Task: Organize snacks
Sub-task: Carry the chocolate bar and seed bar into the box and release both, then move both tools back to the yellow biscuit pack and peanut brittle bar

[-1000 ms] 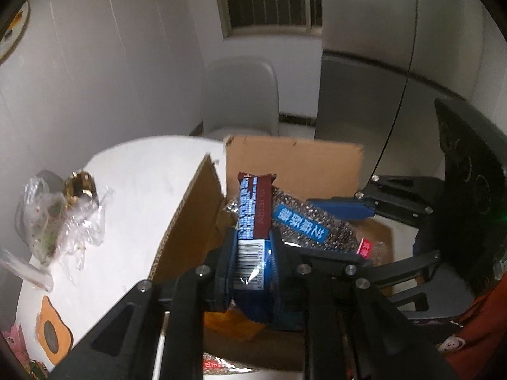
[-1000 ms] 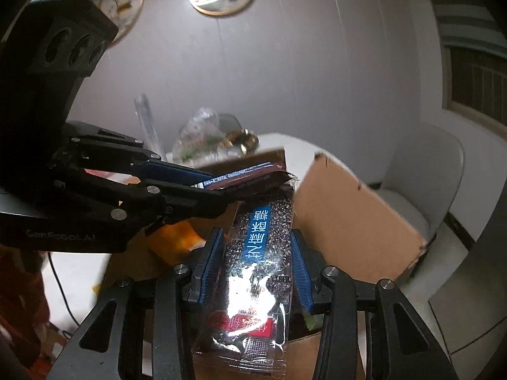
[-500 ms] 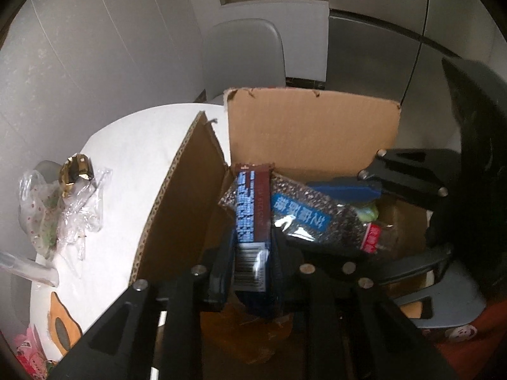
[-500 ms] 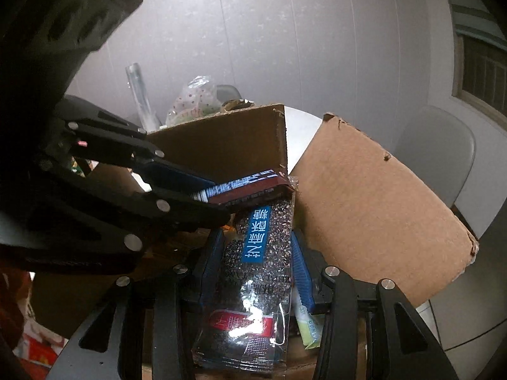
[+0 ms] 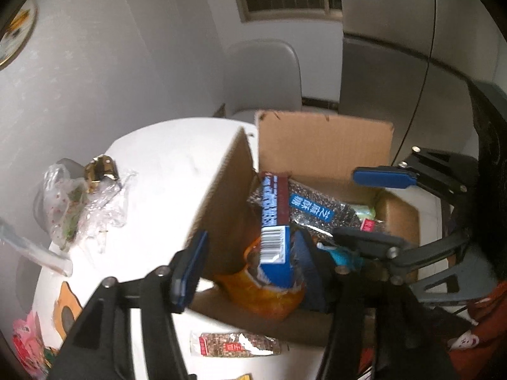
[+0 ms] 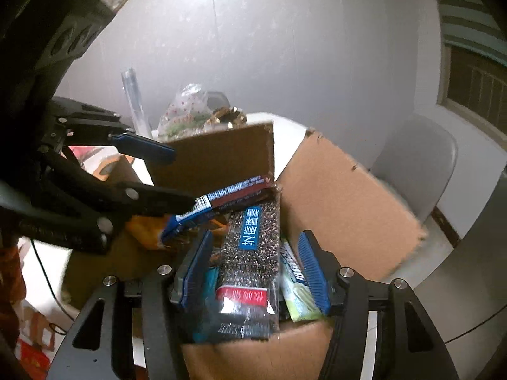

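- White worktop (image 5: 164,171) by a pale wall is shown carrying an open cardboard box (image 5: 323,145), its flaps raised.
- Inside the box, a blue-and-maroon snack bar (image 5: 274,218) and a speckled seed packet (image 6: 250,253) are seen released; both sets of jaws have just been opening.
- The left gripper (image 5: 250,266) is angled steeply down, pads clear of the bar; the right gripper (image 6: 253,272) is tilted down, straddling the packet without pressing.
- The leaning bar could be toppled, or a flap snagged, if either gripper is withdrawn carelessly.

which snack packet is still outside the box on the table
The small speckled packet with a red label, lying flat on the white table in front of the cardboard box; the others are inside.
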The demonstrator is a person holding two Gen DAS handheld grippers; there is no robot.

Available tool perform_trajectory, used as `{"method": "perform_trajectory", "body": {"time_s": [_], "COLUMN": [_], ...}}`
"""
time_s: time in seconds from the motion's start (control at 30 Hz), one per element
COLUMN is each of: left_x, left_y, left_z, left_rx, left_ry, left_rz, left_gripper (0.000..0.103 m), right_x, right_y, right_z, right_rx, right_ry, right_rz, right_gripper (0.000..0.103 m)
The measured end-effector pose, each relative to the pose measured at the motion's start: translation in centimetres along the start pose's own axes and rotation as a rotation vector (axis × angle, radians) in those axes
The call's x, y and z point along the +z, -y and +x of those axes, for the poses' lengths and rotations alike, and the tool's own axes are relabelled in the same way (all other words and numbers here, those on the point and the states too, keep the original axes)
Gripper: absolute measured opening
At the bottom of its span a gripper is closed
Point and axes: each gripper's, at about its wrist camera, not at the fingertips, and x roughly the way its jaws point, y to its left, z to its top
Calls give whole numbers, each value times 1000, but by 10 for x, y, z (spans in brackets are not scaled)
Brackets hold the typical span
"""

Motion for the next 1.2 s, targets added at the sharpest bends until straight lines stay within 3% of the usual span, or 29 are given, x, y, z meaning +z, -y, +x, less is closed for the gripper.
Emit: {"method": "perform_trajectory", "body": {"time_s": [0.23, 0.4, 0.57, 0.7, 0.87, 1.07, 1.2], "left_x": [-37, -83, -139, -192, -248, -276, -292], "left_y": [-27, -50, -68, -84, -94, -89, -78], "left_z": [-69, -107, -124, -110, -65, -15, -4], "left_rx": [19, 83, 149, 184, 129, 63, 49], "left_ry": [141, 206, 219, 176, 88, -10, -32], "left_rz": [-92, -172, -256, -333, -437, -487, -537], "left_gripper": [73, 82, 85, 85, 85, 85, 85], "right_x": [7, 5, -1, -12, -33, -61, -68], "right_y": [-34, -82, -136, -168, -191, -184, -178], "right_z": [-52, -83, -80, -53, 4, 73, 100], "right_rx": [-14, 51, 169, 309, 337, 205, 148], "right_ry": [108, 179, 168, 71, -63, -164, -189], "right_rz": [-51, -144, -244, -278, -319, -347, -364], "right_gripper": [54, 55, 55, 55, 55, 55, 55]}}
